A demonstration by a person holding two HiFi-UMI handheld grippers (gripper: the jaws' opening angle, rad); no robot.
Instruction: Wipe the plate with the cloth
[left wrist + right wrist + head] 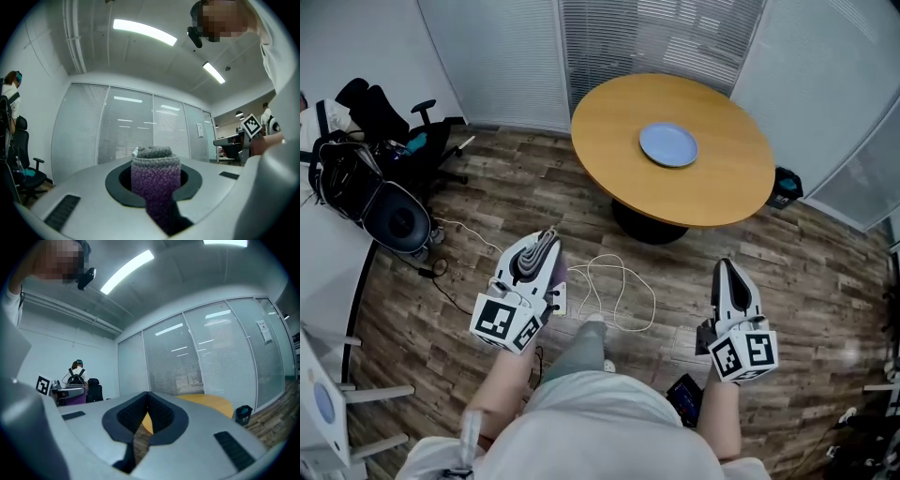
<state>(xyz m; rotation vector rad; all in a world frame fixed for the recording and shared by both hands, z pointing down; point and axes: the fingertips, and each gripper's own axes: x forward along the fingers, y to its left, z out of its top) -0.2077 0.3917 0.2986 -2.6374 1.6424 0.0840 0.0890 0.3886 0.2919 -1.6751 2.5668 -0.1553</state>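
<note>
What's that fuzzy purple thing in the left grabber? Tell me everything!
It is a knitted cloth, grey on top and purple below, folded into a thick bundle. The left gripper has its jaws clamped on it, filling the gap between them. It is held above the wood-plank floor, short of the round wooden table.

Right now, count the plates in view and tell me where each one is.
1. The blue plate lies near the middle of the round wooden table. No other plate clearly shows.
</note>
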